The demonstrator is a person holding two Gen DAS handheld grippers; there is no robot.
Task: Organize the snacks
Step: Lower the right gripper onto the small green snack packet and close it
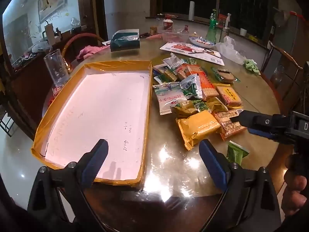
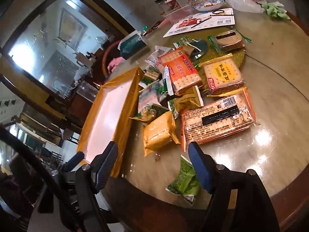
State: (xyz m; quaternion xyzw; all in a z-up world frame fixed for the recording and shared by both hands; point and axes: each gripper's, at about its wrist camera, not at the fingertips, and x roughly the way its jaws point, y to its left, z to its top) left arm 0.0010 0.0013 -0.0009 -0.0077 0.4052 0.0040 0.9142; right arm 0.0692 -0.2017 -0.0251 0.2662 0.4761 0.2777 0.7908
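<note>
Rig look: black frames, blue pads

Left tongs [image 1: 152,150] and right tongs [image 2: 152,155]: black plastic arms, ribbed blue pads [image 1: 211,164], silver pivot screws at finger bases. White "D" marking on the right unit's body.

One yellow-rimmed tray [image 1: 92,65] sits on the counter [image 1: 173,166]. Three cracker packs show orange wrappers [image 2: 218,121], one a yellow label [image 2: 224,75], and one holds dark sandwich biscuits [image 2: 227,40]. One gold pack [image 2: 158,133] lies near the tray. One green sachet [image 2: 183,181] lies alone nearest. The small sachets in the heap overlap too much to count. One drinking glass [image 1: 56,67] stands left of the tray.
</note>
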